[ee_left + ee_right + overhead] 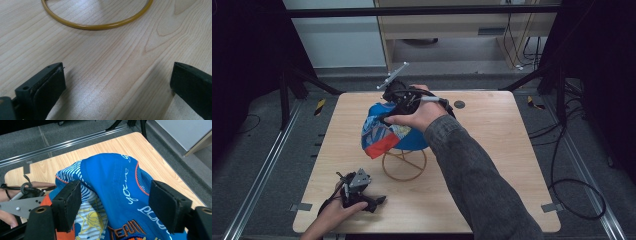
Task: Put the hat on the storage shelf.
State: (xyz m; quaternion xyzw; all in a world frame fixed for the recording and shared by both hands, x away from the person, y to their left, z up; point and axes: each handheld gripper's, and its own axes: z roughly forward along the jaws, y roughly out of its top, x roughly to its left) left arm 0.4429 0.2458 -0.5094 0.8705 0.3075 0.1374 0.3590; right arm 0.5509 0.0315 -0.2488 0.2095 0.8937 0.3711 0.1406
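Right gripper (387,111) sat over the top of the blue cap (393,131), which was perched on a yellow wire stand (404,165) near the middle of the bench (492,150). Jaws were apart, released; in the right gripper view the cap's blue crown (112,192) lay between and just below the two black pads, and neither pad (68,202) pressed on the fabric. The left pad sat close against the striped white-and-blue panel; I couldn't tell whether it touched. The right pad stood clear of the cloth. The cap carried white script lettering and an orange trim; its orange-red brim hung down on the side toward the left hand. The person's right hand and grey sleeve (477,175) reached in across the bench to hold that gripper.

Left gripper (379,200) rested low on the bench at the near left corner, well apart from the cap. Its jaws were wide open with bare wood between them in the left gripper view, pointing toward the ring base of the stand (97,25), which lay ahead of it, not touching.
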